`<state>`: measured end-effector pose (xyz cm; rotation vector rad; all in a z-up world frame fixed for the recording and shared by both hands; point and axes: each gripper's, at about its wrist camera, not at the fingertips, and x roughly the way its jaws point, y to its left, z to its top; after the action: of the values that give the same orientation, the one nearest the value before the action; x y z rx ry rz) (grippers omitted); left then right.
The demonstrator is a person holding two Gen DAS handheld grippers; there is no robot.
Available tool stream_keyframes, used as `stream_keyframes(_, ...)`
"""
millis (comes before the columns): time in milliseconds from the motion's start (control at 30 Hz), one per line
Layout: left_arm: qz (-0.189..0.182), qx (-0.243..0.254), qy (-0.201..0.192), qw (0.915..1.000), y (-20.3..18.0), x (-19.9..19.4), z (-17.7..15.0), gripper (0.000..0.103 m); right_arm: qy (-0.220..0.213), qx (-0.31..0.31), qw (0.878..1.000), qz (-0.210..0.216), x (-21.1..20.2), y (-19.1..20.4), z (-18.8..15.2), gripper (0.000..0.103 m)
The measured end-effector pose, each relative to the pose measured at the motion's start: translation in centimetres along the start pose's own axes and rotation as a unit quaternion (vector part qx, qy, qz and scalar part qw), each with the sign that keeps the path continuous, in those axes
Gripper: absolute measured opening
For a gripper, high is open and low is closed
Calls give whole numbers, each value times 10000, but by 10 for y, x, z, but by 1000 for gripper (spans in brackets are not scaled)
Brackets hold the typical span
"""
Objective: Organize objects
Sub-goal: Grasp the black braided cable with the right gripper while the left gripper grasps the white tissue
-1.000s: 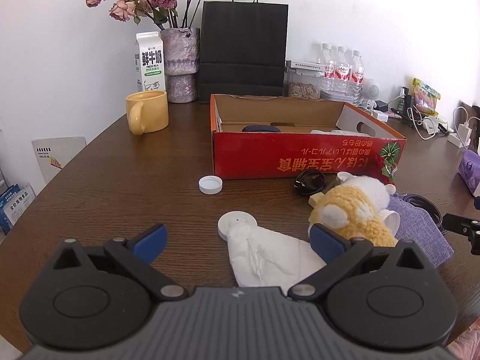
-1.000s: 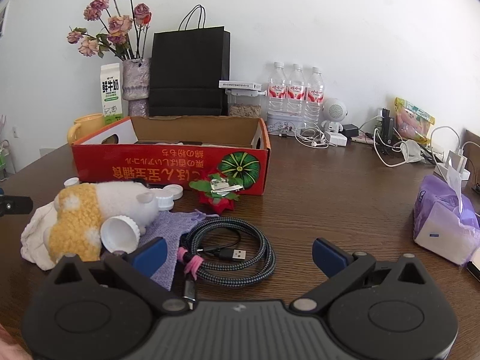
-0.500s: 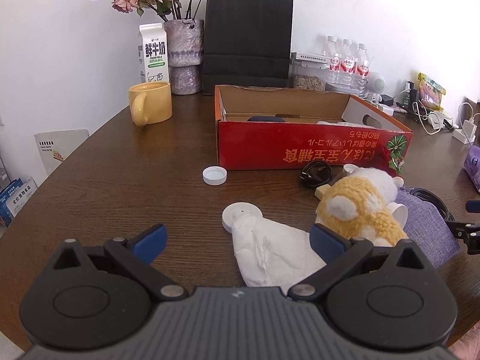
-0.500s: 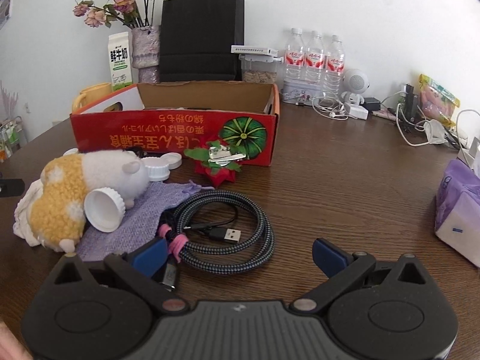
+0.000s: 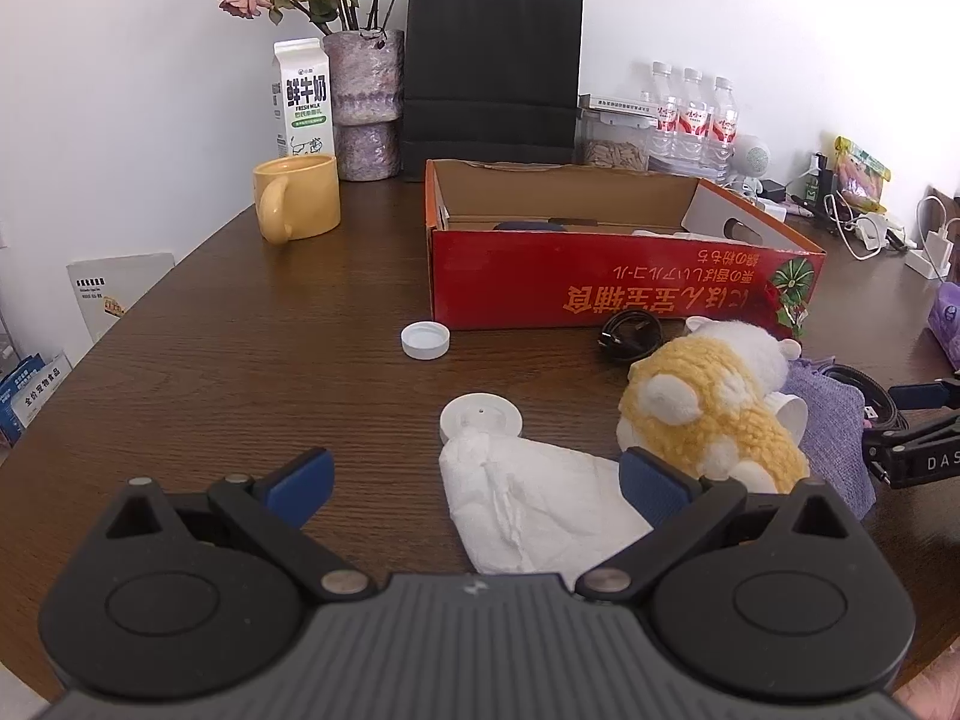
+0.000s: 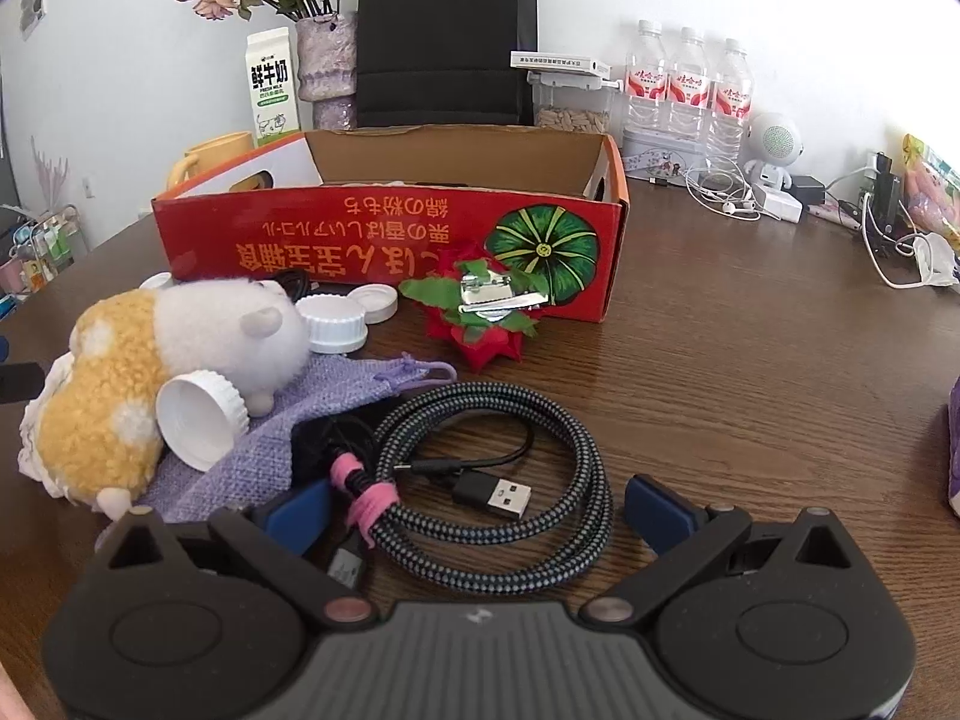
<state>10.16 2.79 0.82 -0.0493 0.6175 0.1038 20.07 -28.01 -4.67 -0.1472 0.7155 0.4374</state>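
An open red cardboard box [image 5: 624,282] [image 6: 384,246] stands mid-table. In front of it lie a yellow-and-white plush toy [image 5: 708,414] [image 6: 150,372], a white cloth [image 5: 534,498], a white disc [image 5: 480,420] and a white cap [image 5: 425,339]. My left gripper [image 5: 474,483] is open, low over the cloth's near end. My right gripper [image 6: 480,510] is open and straddles the near side of a coiled braided cable [image 6: 540,432]. Its left finger is beside the pink tie. A purple pouch [image 6: 336,396], a white lid [image 6: 201,420] and a red flower clip [image 6: 486,312] lie nearby.
A yellow mug [image 5: 297,204], milk carton [image 5: 301,99], vase [image 5: 367,102] and black paper bag [image 5: 492,72] line the back wall. Water bottles [image 6: 684,90], chargers and wires [image 6: 780,198] crowd the back right. A purple tissue pack [image 5: 948,318] sits far right.
My right gripper has moved forward and down onto the coiled cable, which now lies between its fingers. The left gripper has barely shifted. Both stay open.
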Motion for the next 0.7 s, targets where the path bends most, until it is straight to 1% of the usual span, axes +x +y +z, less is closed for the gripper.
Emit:
stream_keyframes(300, -49, 10, 42, 10000, -2, 2, -2, 103, -122, 2, 9999, -8, 5, 3, 1, 103)
stream_keyframes(367, -57, 9, 50, 10000, -3, 3, -2, 103, -138, 13, 9999, -43, 5, 3, 2, 101)
stream_keyframes(433, -61, 5, 64, 10000, -3, 3, -3, 103, -185, 33, 9998, -65, 3, 3, 2, 94)
stream_keyframes(600, -70, -5, 93, 9999, -3, 5, -3, 103, -237, 33, 9997, -105, 2, 4, 1, 93)
stream_keyframes(700, -71, -7, 94, 9999, -3, 5, -3, 103, -329, 21, 9994, -103, -2, 8, -6, 92)
